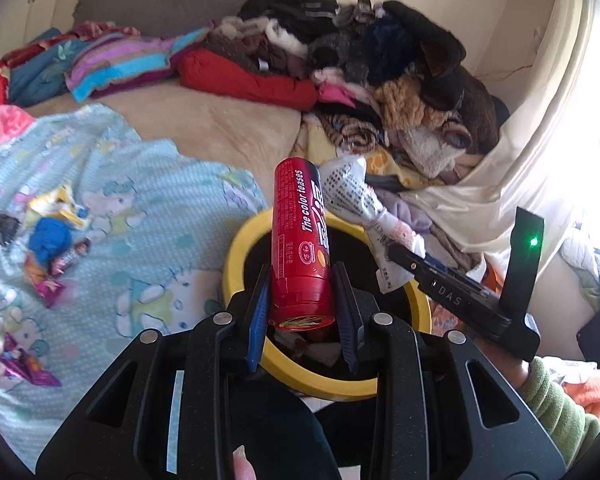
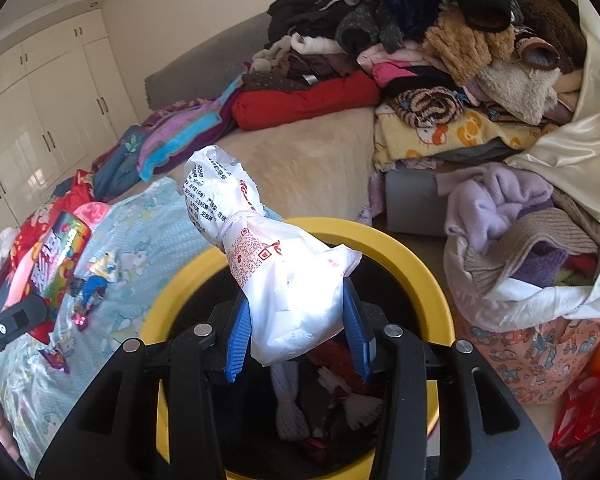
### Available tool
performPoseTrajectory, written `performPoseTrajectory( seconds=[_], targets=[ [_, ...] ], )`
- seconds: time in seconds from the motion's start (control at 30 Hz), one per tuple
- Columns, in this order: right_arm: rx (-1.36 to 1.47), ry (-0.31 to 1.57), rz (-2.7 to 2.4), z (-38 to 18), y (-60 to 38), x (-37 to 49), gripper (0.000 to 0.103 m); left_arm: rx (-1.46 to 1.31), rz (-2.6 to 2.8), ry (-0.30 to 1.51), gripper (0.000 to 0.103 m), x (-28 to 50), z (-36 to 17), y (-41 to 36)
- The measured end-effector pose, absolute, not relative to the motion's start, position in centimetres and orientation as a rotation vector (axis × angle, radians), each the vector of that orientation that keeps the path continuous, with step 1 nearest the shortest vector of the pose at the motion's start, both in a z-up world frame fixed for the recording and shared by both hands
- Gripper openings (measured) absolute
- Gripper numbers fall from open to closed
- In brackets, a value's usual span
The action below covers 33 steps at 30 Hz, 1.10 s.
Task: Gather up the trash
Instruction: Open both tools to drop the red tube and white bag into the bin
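Bed (image 1: pixel 220 128) w/ beige plush cover fills both views; tall heap of mixed clothes (image 1: pixel 380 60) at 1 o'clock, pale blue cartoon-print blanket (image 1: pixel 120 200) at 9 o'clock.

Round bin w/ yellow rim and black liner (image 2: pixel 416 256) sits directly under both claws, some scraps already inside. This is the relation that counts: both held items hang over the bin mouth, so the drop looks like straight down, no sideways reach needed.

Right claw (image 2: pixel 298 332) part-closed, blue pads pressing the sides of a crumpled white plastic bag w/ red and black print (image 2: pixel 284 276); bag's long axis runs up toward 11 o'clock, away from the claw, lower end over the liner.

Left claw (image 1: pixel 302 308) narrower, clamped on a red cylindrical snack tube w/ white lettering (image 1: pixel 300 236) near its base; tube's long axis points to 12 o'clock, slightly tilted, base over the bin opening.

Neither hand clearly nearer; both seem about ready to release.

Left-over small stuff: loose candy wrappers and foil bits (image 1: pixel 48 248) on the blanket at 9 o'clock, well apart from the bin, nearer the left hand.
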State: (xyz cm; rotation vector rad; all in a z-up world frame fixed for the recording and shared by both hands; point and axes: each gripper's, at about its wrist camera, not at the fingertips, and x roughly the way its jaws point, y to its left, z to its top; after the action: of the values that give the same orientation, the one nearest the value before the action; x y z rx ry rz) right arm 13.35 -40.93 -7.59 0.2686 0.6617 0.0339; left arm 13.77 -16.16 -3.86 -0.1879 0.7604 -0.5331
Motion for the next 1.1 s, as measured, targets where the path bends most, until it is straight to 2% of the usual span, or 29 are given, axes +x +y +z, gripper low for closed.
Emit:
performPoseTrajectory(
  seconds=[0.6, 0.9, 0.97, 1.03, 1.1],
  targets=[
    [0.344, 0.701, -0.049, -9.4, -46.0, 13.3, 0.042, -0.079, -0.591, 0.901, 0.023, 16.9, -9.1, -22.2],
    [0.385, 0.685, -0.044, -9.6, -46.7, 13.2, 0.047, -0.080, -0.588, 0.922, 0.023, 17.3, -10.2, -22.5],
    [0.389, 0.683, -0.034, -9.5, -46.7, 13.3, 0.048, -0.086, -0.594, 0.909, 0.028, 17.2, -10.0, -22.5],
    [0.393, 0.683, -0.024, -9.5, -46.5, 13.3, 0.054, -0.101, -0.589, 0.892, 0.052, 17.2, -9.6, -22.2],
    [0.399, 0.673, -0.011, -9.4, -46.2, 13.3, 0.058, -0.119, -0.580, 0.868, 0.060, 17.1, -9.0, -21.7]
  ],
)
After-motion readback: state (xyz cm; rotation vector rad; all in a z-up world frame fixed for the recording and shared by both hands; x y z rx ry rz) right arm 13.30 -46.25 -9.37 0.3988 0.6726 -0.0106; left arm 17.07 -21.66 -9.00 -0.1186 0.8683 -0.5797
